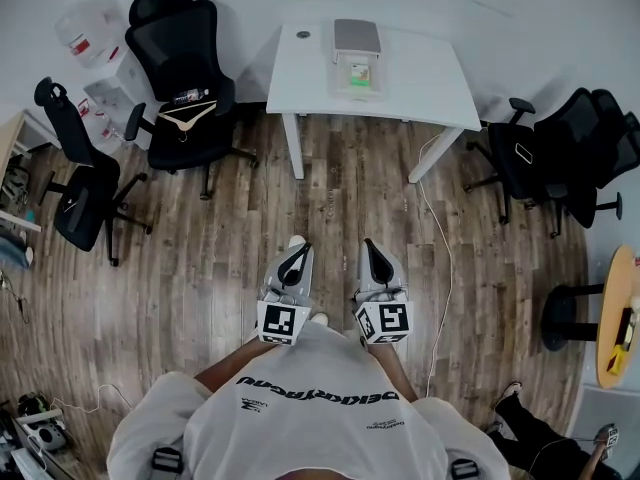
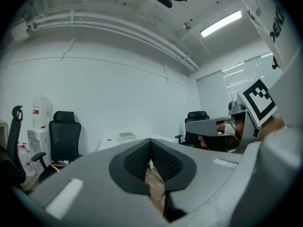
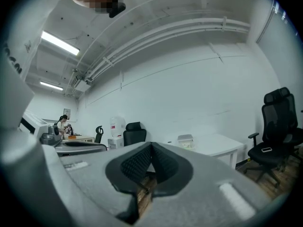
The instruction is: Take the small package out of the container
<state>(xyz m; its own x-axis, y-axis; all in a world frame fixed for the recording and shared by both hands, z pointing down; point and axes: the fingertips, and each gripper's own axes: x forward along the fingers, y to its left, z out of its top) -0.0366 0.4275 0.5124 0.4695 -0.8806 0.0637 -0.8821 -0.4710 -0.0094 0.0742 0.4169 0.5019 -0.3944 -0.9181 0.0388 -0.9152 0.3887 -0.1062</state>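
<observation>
A clear container (image 1: 357,76) stands on the white table (image 1: 420,78) across the room, with a small green package (image 1: 357,69) inside and a grey box (image 1: 356,36) just behind it. I hold both grippers close to my body, far from the table and pointing at it. My left gripper (image 1: 299,249) is shut and holds nothing, and my right gripper (image 1: 368,244) is the same. Along the shut jaws of the left gripper (image 2: 151,142), the container (image 2: 127,137) shows small on the table. From the right gripper (image 3: 151,145) the container (image 3: 185,141) is also far off.
Wood floor lies between me and the table. Black office chairs stand at the left (image 1: 185,63) (image 1: 80,183) and right (image 1: 560,158). A water dispenser (image 1: 90,33) is at the back left. A white cable (image 1: 440,248) runs along the floor. A round wooden table (image 1: 620,313) is at the right.
</observation>
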